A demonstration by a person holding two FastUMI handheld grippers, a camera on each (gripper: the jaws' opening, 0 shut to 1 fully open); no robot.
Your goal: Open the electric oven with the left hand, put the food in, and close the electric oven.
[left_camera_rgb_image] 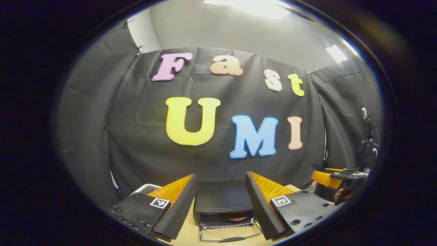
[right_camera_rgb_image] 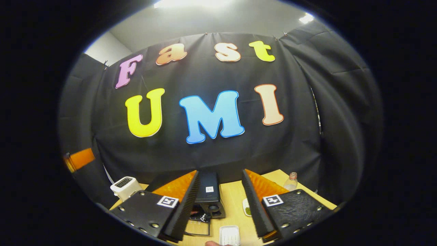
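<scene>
With the electric oven (left_camera_rgb_image: 223, 205) at the middle of the table (right_camera_rgb_image: 235, 201), door dropped open and something reddish inside, both the left claw (left_camera_rgb_image: 220, 208) and right claw (right_camera_rgb_image: 218, 208) gape wide and empty, so closing the door seems next.

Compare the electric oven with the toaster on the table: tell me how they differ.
The electric oven is black; the toaster is white. The oven is the larger box, the toaster smaller and rounder at its edges. The oven's door lies folded down in front with something on the rack inside, while the toaster shows only a dark slot on top. The oven sits near the middle of the table, the toaster off at its left end. Both stand upright on the wooden top.
</scene>
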